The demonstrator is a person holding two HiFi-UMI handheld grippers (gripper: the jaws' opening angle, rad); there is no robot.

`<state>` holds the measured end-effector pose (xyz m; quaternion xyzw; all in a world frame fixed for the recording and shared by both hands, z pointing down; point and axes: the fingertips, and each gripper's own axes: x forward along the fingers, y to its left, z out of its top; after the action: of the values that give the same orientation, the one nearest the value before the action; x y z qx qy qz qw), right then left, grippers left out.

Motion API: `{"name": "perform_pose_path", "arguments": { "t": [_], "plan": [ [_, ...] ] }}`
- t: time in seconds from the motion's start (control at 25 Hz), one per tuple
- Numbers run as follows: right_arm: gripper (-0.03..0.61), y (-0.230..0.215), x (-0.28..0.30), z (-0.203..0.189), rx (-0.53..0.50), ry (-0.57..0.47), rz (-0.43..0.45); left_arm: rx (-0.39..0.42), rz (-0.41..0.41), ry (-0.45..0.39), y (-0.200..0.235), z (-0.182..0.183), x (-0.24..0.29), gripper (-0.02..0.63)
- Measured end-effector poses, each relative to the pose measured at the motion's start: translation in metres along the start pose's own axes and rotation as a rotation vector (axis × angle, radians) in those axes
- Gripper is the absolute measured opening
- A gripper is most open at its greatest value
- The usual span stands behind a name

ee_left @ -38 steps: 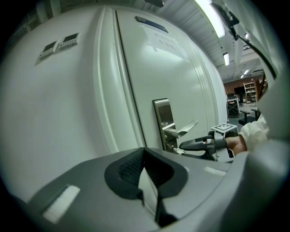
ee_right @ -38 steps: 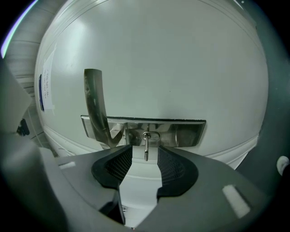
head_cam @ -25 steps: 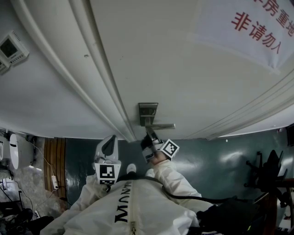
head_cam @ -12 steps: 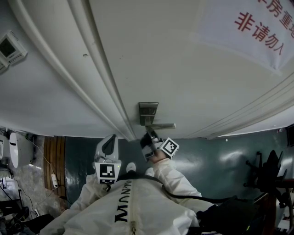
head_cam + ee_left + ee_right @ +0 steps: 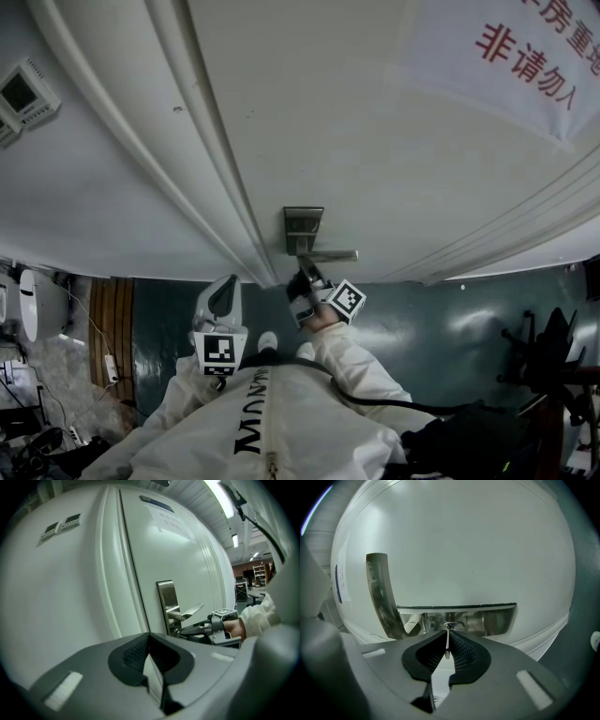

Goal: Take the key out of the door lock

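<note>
– Steel key [image 5: 447, 648] sits edge-on between the pads of your right claw [image 5: 448, 633], its blade in the lock [image 5: 453, 626] just under the door handle [image 5: 487, 618]. A second ago those jaws stood wider. They have just been closing, and now they pinch the key's head.

– Agreed, though your head view hardly tells you so. Across its three pictures both your hands kept their place, and the right claw sits at the same spot just below the door handle on the white door [image 5: 394, 141].

– That view never shows the key at all. Only your right gripper view does, along with the lock plate [image 5: 379, 588] curving up on the left.

– Your left claw [image 5: 149, 636] is narrowed to nothing, tips together, with nothing between them. It points at the door frame [image 5: 110, 573], left of the lock and not touching it.

– Its camera gives you the side look that the others lack. You see the right claw reaching in under the door handle, your hand [image 5: 233, 629] behind it, and a lit room [image 5: 255, 573] beyond at the right.

– Only the head view takes in the paper notice [image 5: 525, 56] with red characters high on the door, and the wall panels [image 5: 26, 94] at the left.
</note>
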<state>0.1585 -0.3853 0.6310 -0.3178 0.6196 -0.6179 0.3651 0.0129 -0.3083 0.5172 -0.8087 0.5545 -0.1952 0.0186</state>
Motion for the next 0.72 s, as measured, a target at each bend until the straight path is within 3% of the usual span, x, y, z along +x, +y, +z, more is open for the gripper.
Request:
{"name": "perform_pose_path", "arguments": {
  "t": [0.52,0.72],
  "plan": [
    [0.021,-0.001,-0.023,-0.013,-0.073,0.025,-0.007,-0.001,-0.012,0.003,-0.004,-0.003,-0.003,0.000],
    [0.021,0.001,-0.029,-0.015,-0.178,0.051,-0.060,0.007,-0.037,-0.001,-0.013,-0.002,-0.002,0.000]
  ]
}}
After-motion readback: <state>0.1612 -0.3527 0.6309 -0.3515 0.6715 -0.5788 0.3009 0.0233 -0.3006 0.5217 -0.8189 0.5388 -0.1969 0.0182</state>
